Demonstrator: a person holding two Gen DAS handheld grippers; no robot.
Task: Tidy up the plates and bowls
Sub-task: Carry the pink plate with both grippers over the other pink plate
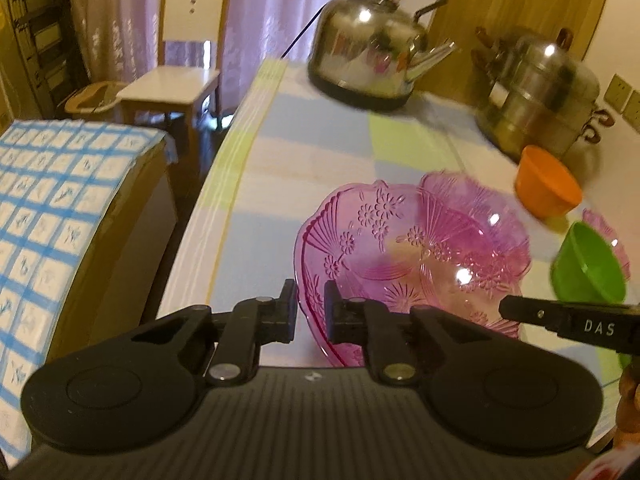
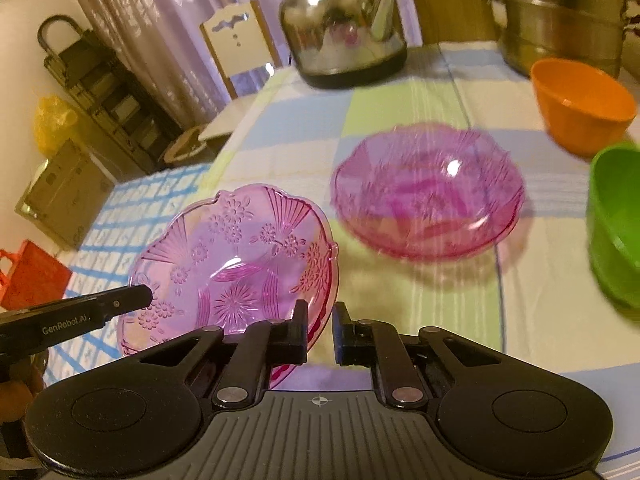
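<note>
You have both grippers, left (image 1: 311, 312) and right (image 2: 320, 330), fingers pinching the pink plate's (image 2: 236, 256) rim, lifted; next, stack it onto the centre-frame pink plate on the table (image 2: 432, 196).

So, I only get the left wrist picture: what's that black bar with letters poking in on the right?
Observer: That's one finger of the right gripper. Its own camera shows its jaws shut on the rim of the pink plate, the same one the left gripper holds.
Operator: Is there another pink dish behind it? It all overlaps for me.
Observer: Yes. A second pink dish rests on the tablecloth, clear of the held plate.
Operator: Anything off to the side that I can't see?
Observer: A red bag, low at the left edge of the right wrist view.
</note>
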